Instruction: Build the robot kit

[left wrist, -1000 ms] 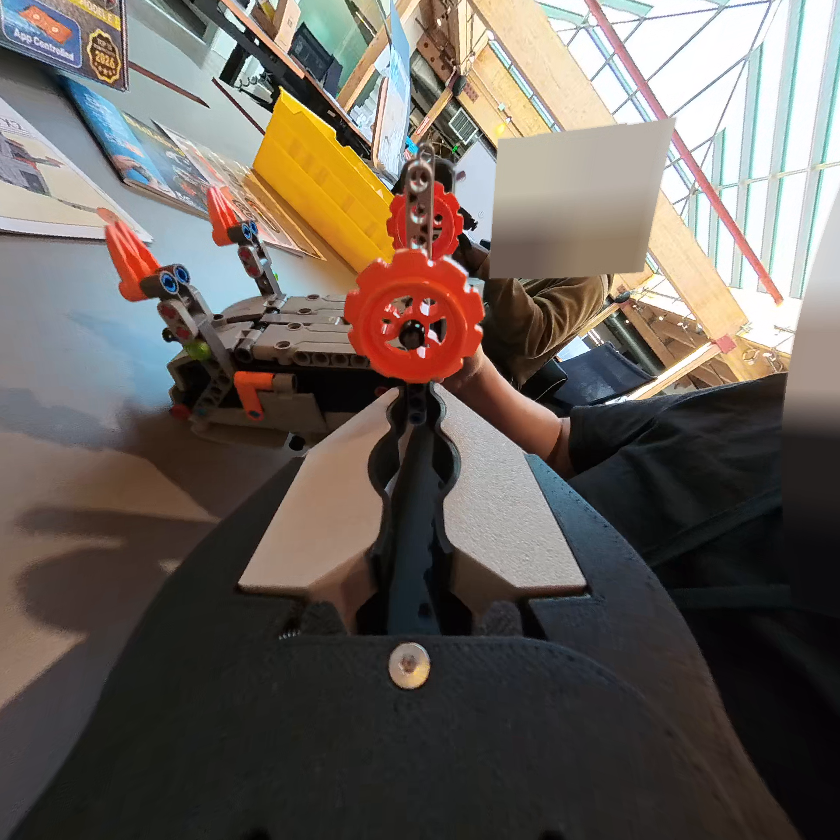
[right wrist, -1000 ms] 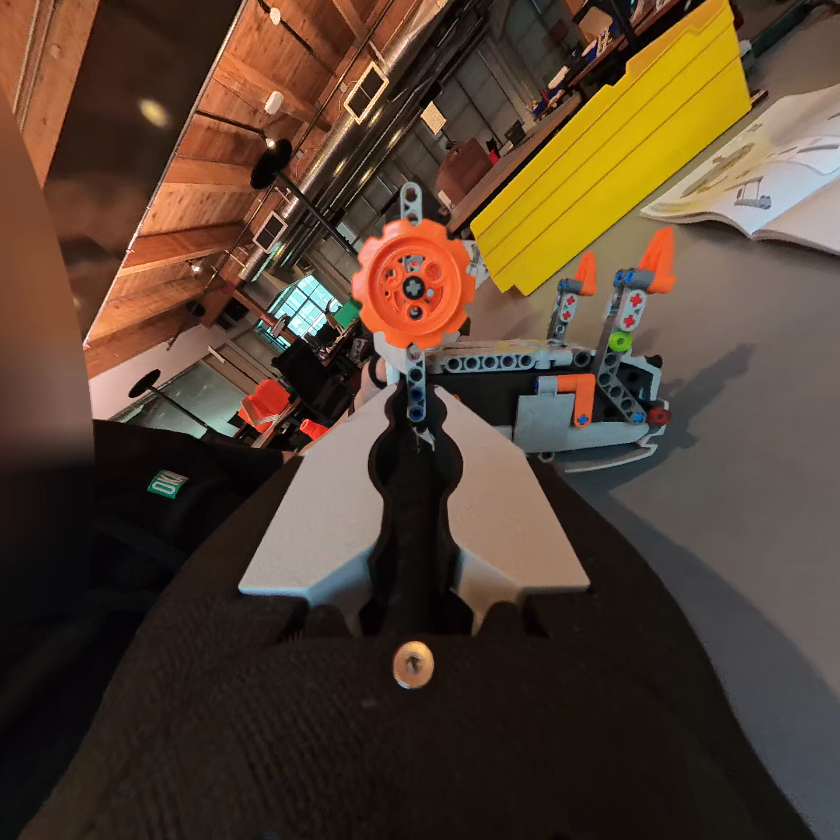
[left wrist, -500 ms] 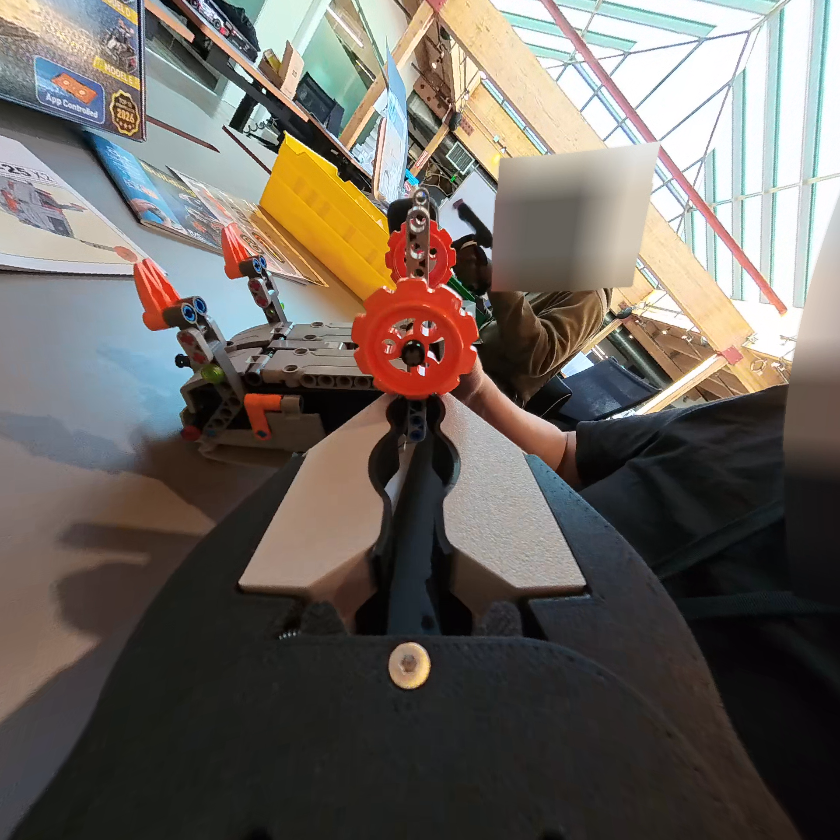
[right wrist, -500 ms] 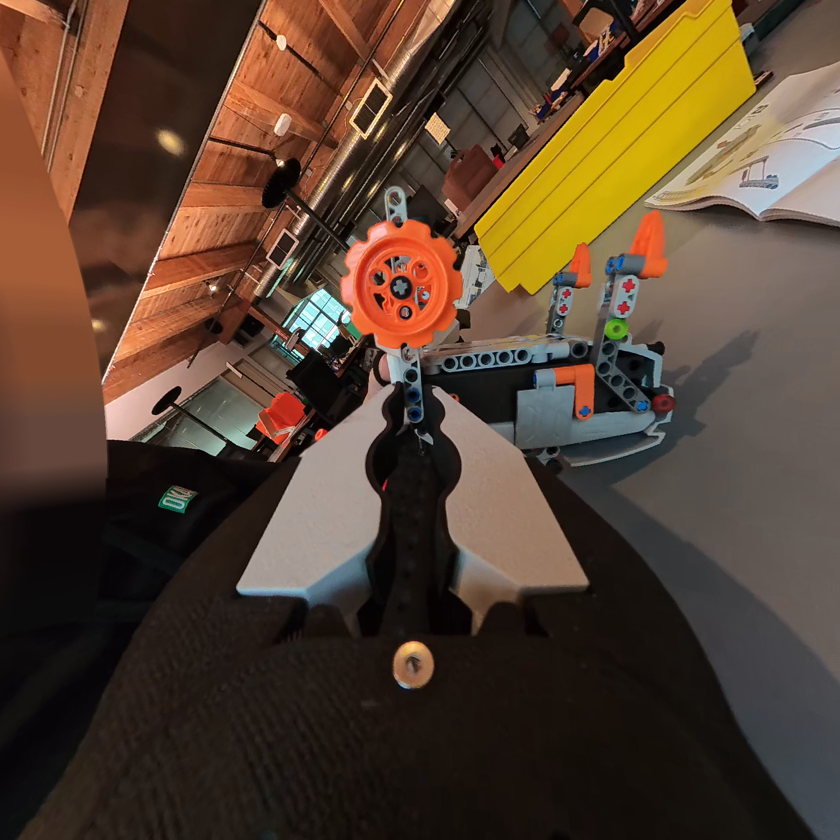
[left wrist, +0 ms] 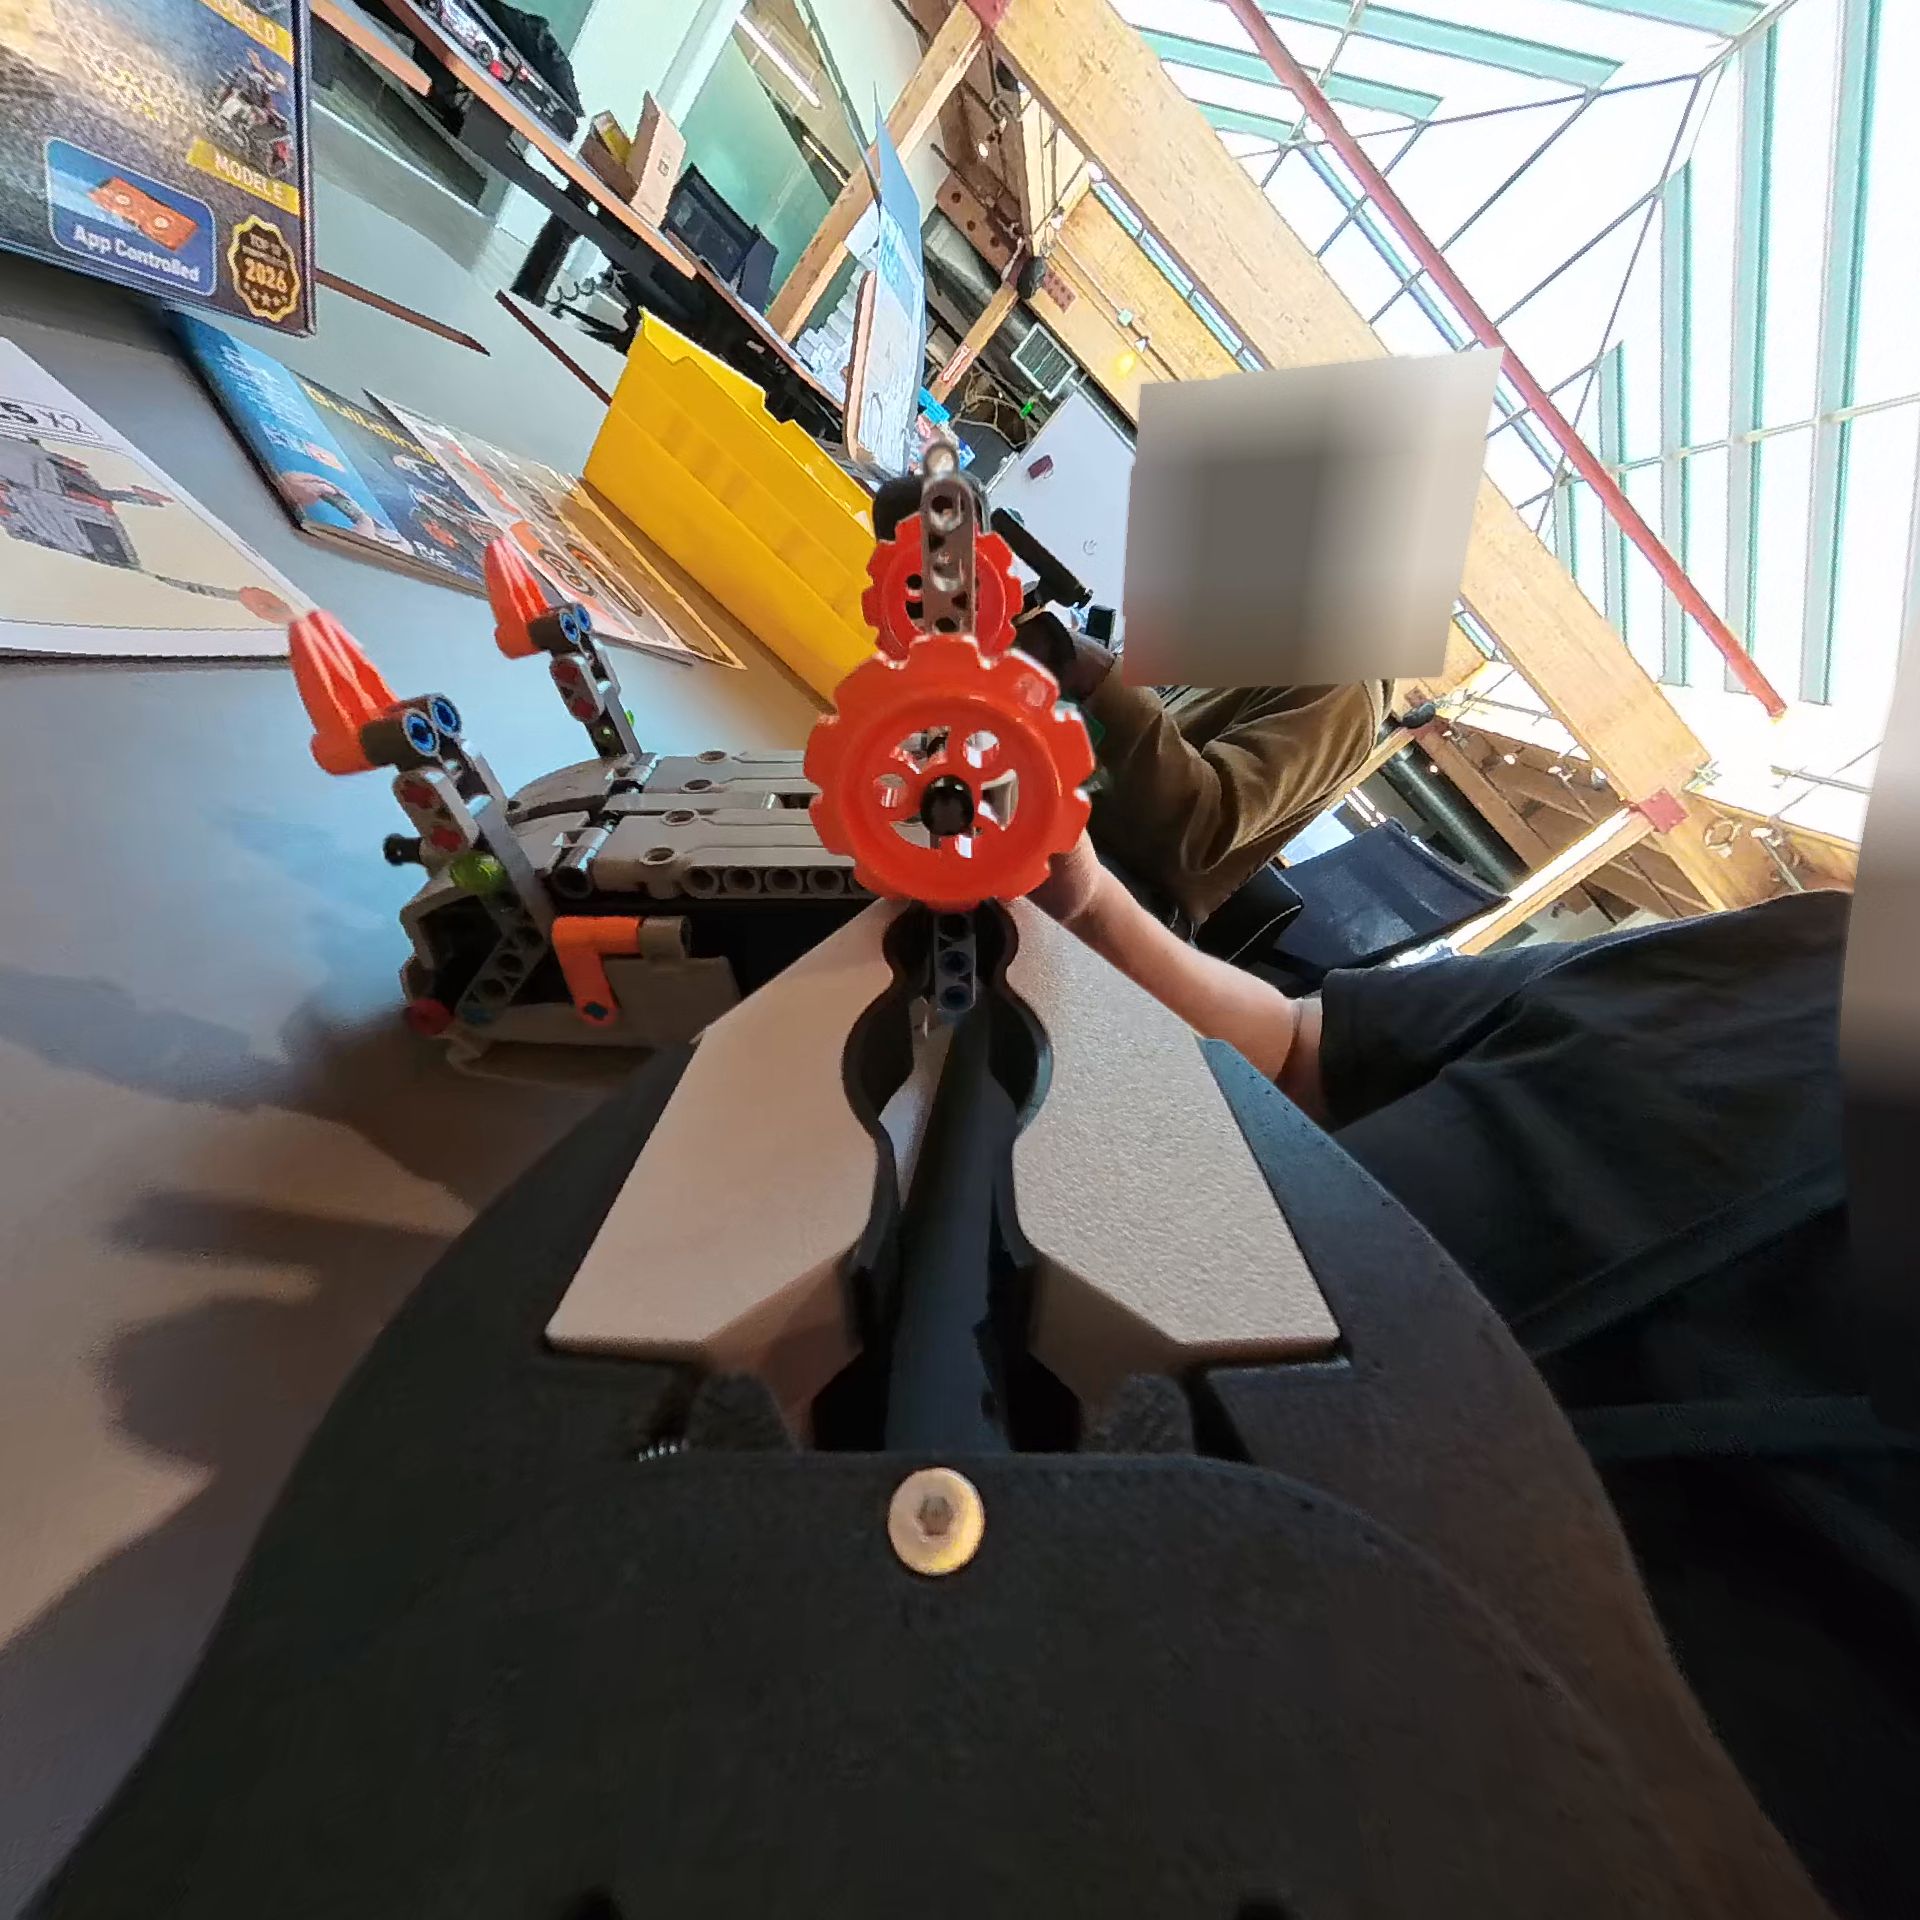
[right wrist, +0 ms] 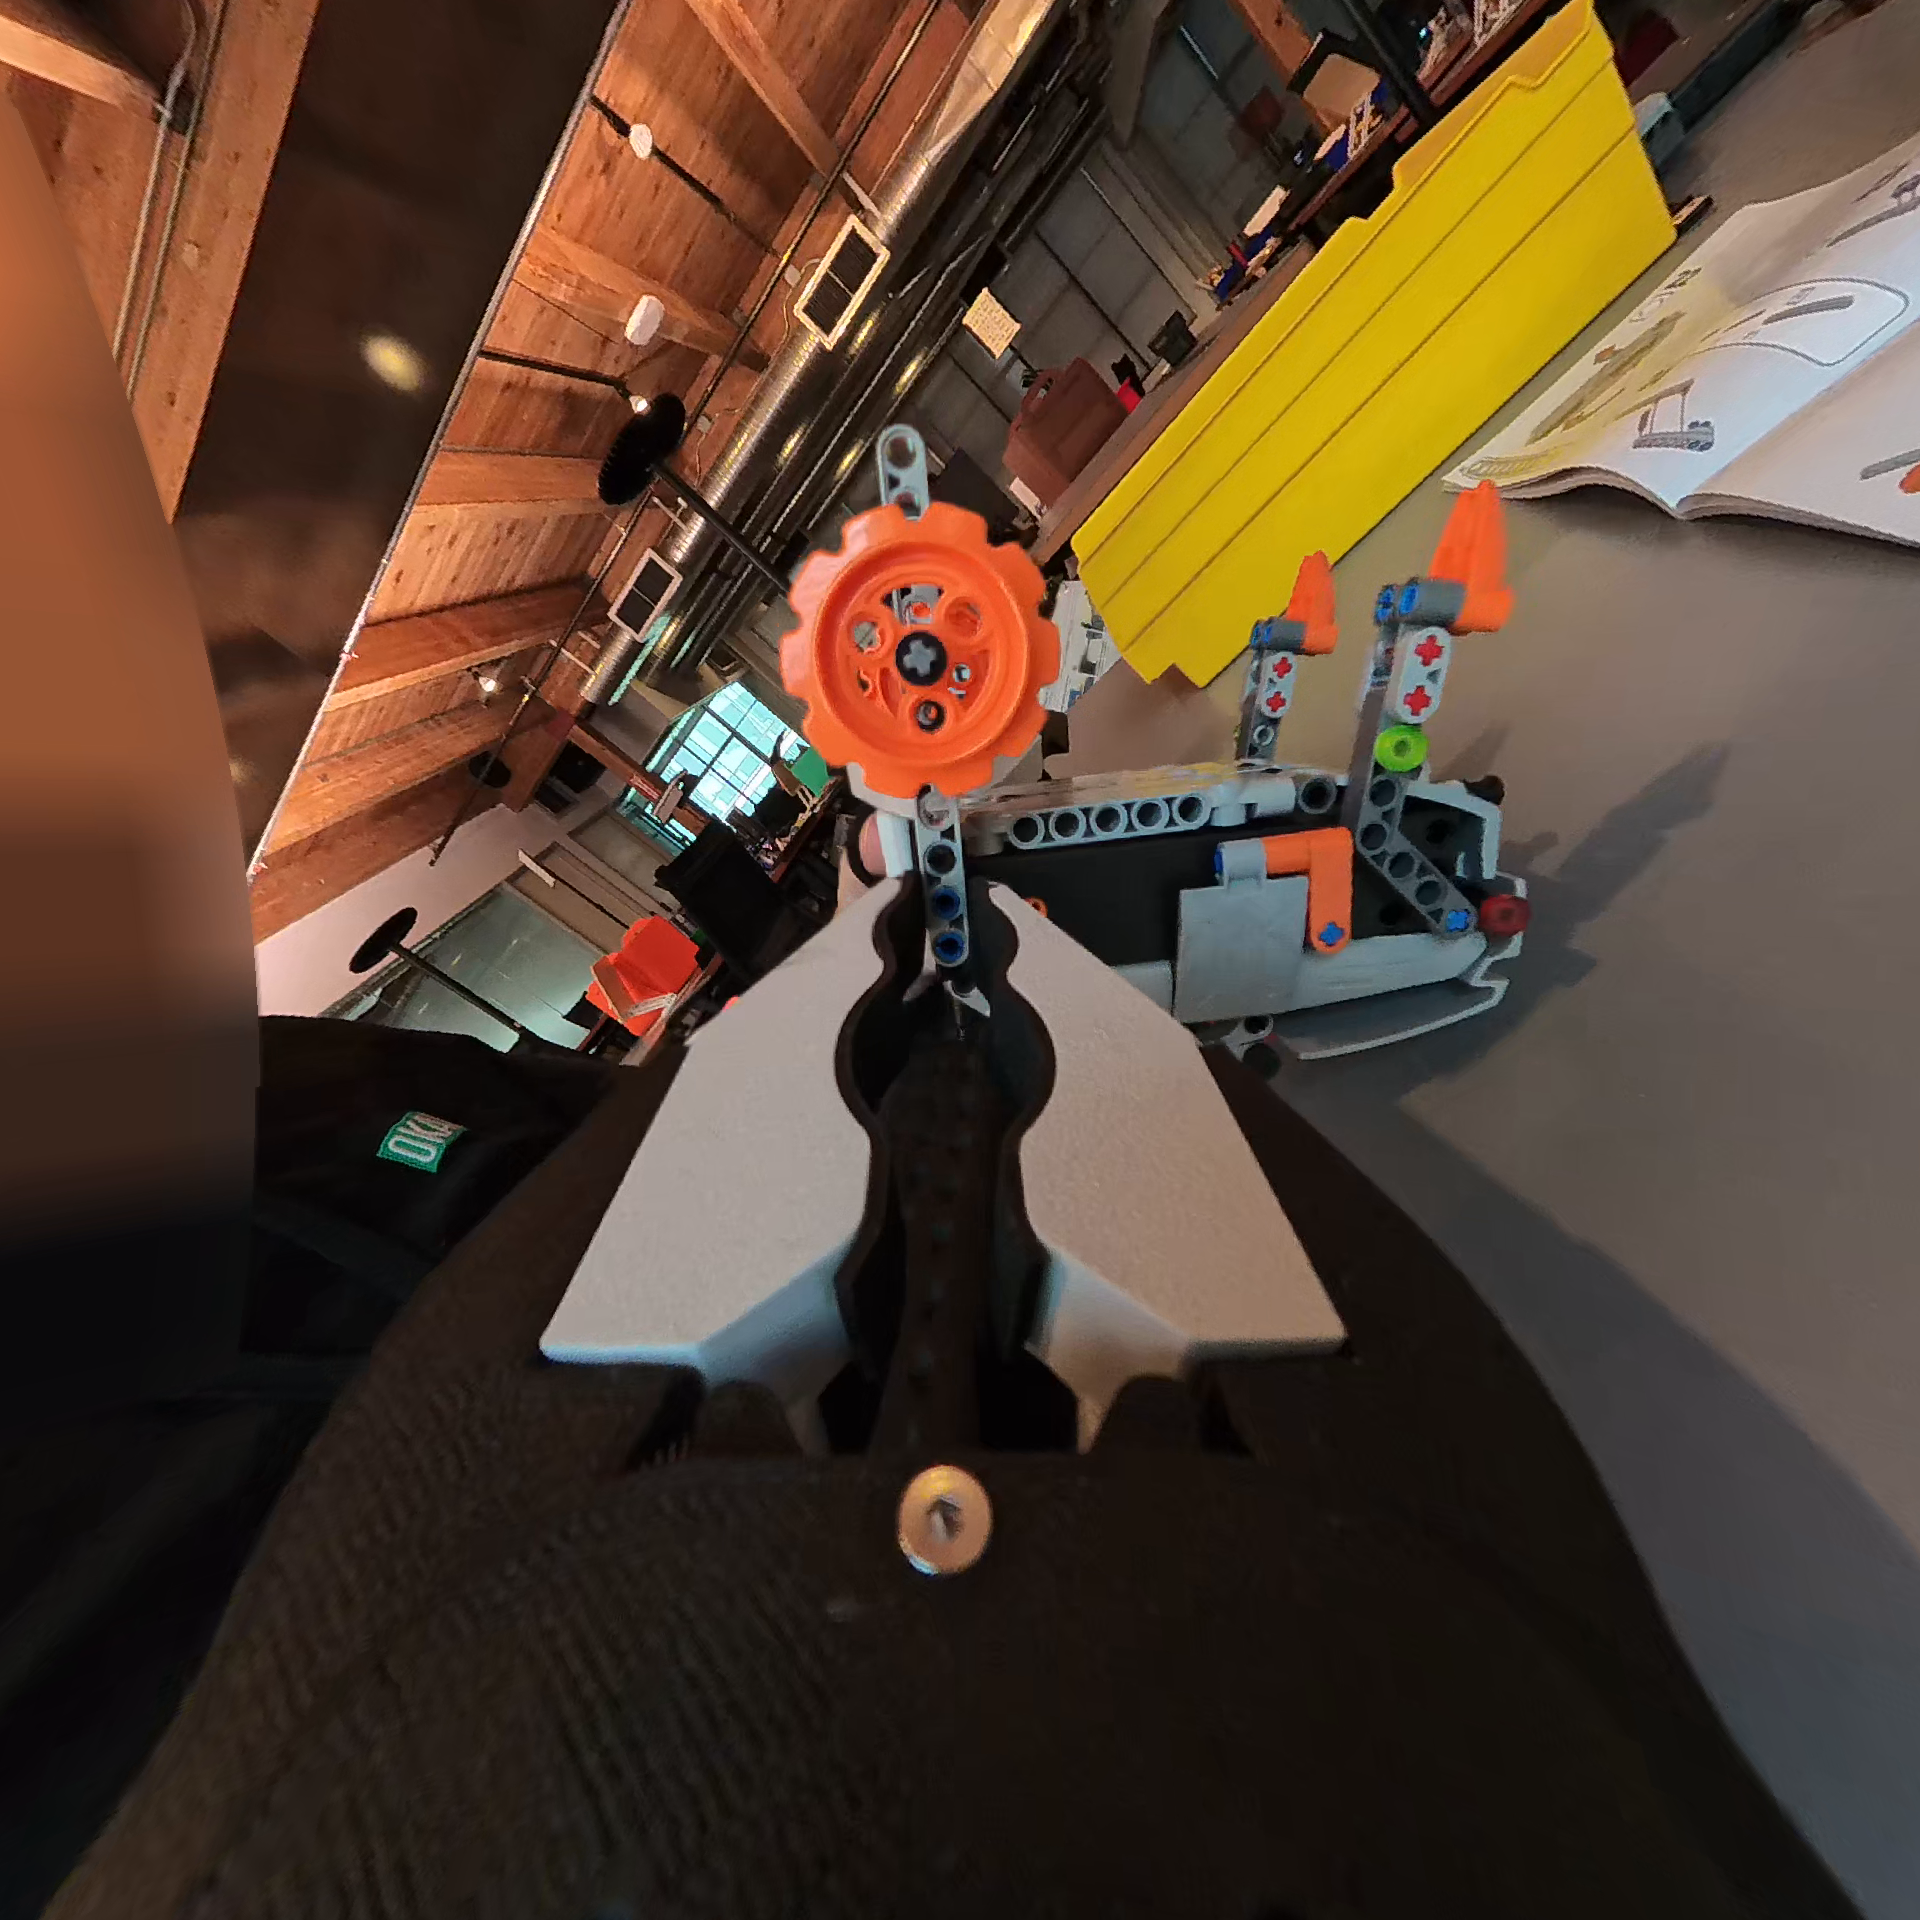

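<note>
Left gripper (left wrist: 951, 961) clamped on a grey beam (left wrist: 953, 961) bearing an orange sprocket wheel (left wrist: 948, 774); right gripper (right wrist: 940, 935) likewise pinching its own beam (right wrist: 945, 894) and sprocket (right wrist: 920, 665). Beyond, grey brick model (right wrist: 1299, 914) on the table (right wrist: 1662, 1195), yellow bin (left wrist: 727, 499), printed booklets (left wrist: 343, 457), lettered box (left wrist: 156, 156).

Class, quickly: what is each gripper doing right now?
Left gripper: shut on grey beam carrying orange sprocket wheel.
Right gripper: shut on a matching beam.

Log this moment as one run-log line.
left claw: shut on grey beam with orange sprocket | right claw: shut on same beam, sprocket above | grey model on table beyond
</note>
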